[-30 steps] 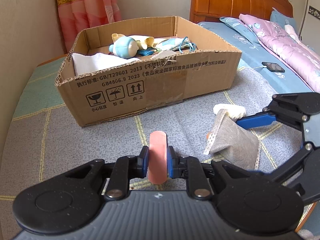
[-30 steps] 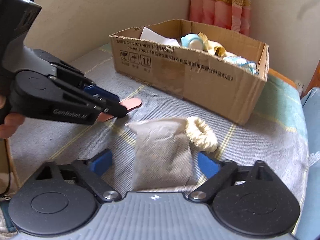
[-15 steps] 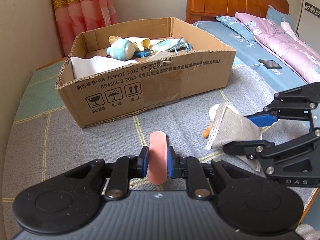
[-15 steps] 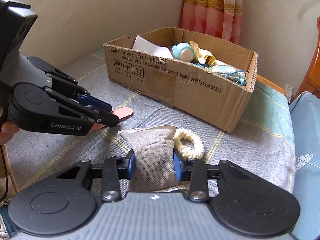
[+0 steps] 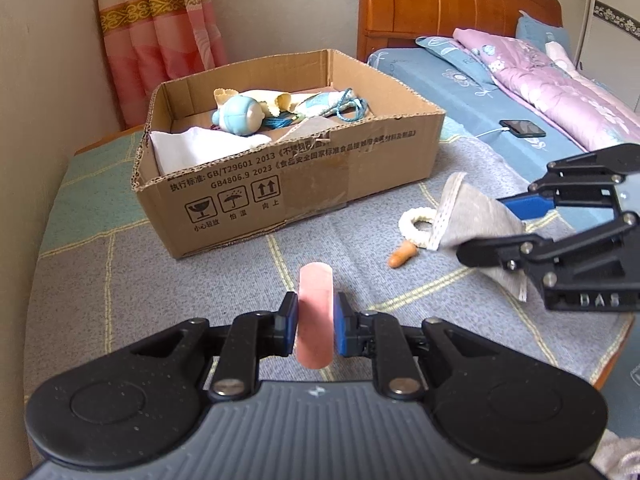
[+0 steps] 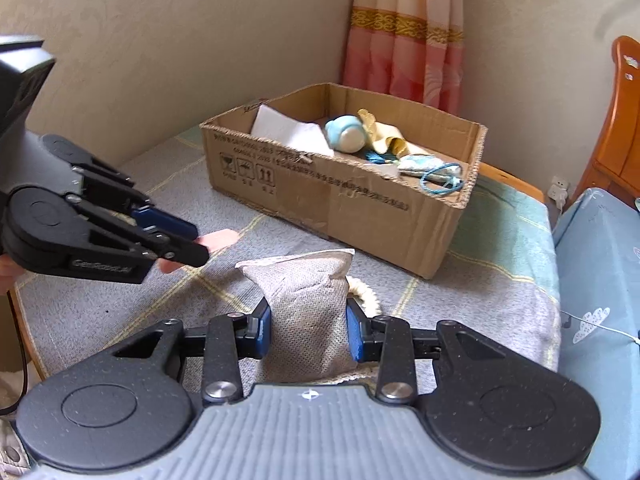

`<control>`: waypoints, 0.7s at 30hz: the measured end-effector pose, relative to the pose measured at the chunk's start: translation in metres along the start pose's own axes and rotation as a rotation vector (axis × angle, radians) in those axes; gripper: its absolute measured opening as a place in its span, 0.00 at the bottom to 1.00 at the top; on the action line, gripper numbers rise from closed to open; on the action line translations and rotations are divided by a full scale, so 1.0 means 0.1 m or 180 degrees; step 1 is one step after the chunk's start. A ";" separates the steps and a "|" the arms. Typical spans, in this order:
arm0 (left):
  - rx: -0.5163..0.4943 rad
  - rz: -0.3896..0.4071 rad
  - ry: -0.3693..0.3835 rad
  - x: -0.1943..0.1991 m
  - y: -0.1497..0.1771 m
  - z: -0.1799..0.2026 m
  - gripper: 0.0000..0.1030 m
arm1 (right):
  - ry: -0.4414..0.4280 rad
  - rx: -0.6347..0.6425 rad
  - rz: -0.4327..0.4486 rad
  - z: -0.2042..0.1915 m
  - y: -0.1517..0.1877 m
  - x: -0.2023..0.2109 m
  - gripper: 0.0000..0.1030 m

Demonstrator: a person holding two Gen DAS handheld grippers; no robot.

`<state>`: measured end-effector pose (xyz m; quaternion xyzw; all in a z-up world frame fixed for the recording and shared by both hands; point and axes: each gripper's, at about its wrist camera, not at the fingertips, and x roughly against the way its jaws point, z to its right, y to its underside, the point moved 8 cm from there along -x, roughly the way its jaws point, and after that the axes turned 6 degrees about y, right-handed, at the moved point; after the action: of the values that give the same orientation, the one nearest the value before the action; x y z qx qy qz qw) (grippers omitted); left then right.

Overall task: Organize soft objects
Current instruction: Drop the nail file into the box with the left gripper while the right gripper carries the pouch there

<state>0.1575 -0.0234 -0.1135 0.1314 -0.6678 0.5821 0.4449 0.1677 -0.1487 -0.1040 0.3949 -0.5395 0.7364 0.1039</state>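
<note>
My left gripper (image 5: 315, 322) is shut on a flat pink soft strip (image 5: 315, 312) and holds it above the grey blanket; it also shows in the right wrist view (image 6: 200, 246) at the left. My right gripper (image 6: 307, 330) is shut on a grey fabric pouch (image 6: 306, 300) and holds it lifted off the blanket; the pouch also shows in the left wrist view (image 5: 472, 216). An open cardboard box (image 5: 304, 176) stands behind, holding a white cloth, a blue-and-white plush and other soft items.
A cream scrunchie (image 5: 416, 224) and a small orange piece (image 5: 402, 256) lie on the blanket by the pouch. A phone (image 5: 522, 128) on a cable lies on the blue bed at right. The wall and a pink curtain (image 5: 156, 36) stand behind the box.
My right gripper closed on the grey pouch and lifted it off the blanket, uncovering the scrunchie. My left gripper rose a little with the pink strip still held.
</note>
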 end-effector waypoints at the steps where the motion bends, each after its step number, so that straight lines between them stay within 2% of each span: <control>1: 0.0002 -0.0001 0.0007 0.02 0.01 0.00 0.17 | 0.0008 -0.0019 0.0005 0.01 0.00 0.01 0.40; 10: -0.0028 0.0046 0.0053 0.18 -0.05 -0.01 0.17 | 0.0039 -0.0129 0.0065 0.08 -0.05 0.10 0.40; 17: -0.0118 0.0197 0.0089 0.26 -0.30 -0.01 0.17 | 0.0012 -0.0139 0.0144 0.09 -0.16 0.16 0.40; 21: -0.0182 0.0301 0.0106 0.26 -0.57 -0.07 0.17 | 0.0010 -0.0147 0.0246 0.09 -0.30 0.20 0.40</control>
<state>0.1856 -0.0252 -0.0569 0.0773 -0.6821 0.5852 0.4315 0.1761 -0.1507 -0.0683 0.3701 -0.5710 0.7278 0.0853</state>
